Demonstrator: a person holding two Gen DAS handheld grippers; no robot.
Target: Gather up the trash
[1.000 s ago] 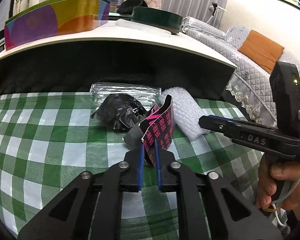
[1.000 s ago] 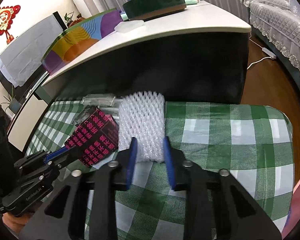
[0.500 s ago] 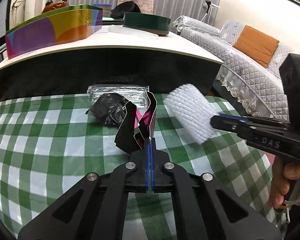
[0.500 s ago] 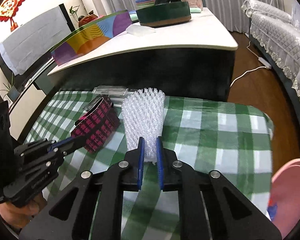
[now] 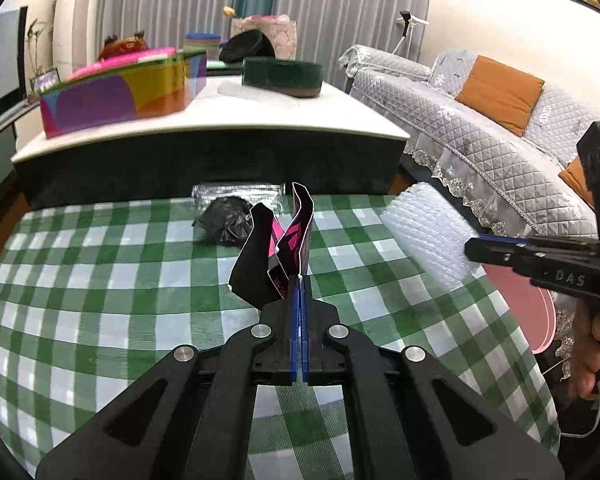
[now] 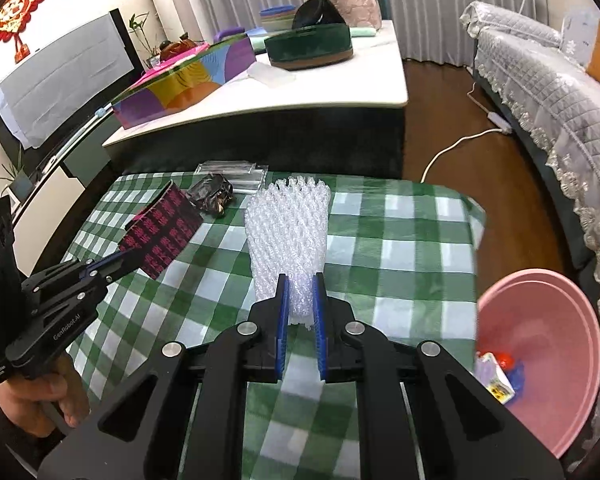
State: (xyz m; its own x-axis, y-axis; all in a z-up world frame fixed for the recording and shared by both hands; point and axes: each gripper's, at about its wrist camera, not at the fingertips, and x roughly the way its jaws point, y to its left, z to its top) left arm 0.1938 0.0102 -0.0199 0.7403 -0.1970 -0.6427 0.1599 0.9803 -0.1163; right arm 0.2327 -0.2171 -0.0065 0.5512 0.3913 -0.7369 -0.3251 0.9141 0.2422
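Trash in both our grippers: left gripper [image 5: 299, 280] pinches black-pink carton [image 5: 278, 248]; right gripper [image 6: 299, 280], jaws just narrowed, squeezes white foam net [image 6: 288, 224]. Pink basin [image 6: 548, 320] at four o'clock.

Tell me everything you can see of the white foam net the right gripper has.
The foam net is a white, soft-looking mesh sleeve of knobbly woven strands, open at its far end. The right gripper is shut on its near end, squeezing it narrow between the blue pads; the rest fans out wider. It appears lifted above the green checked tablecloth, stretching away from the jaws. Nothing else touches it.
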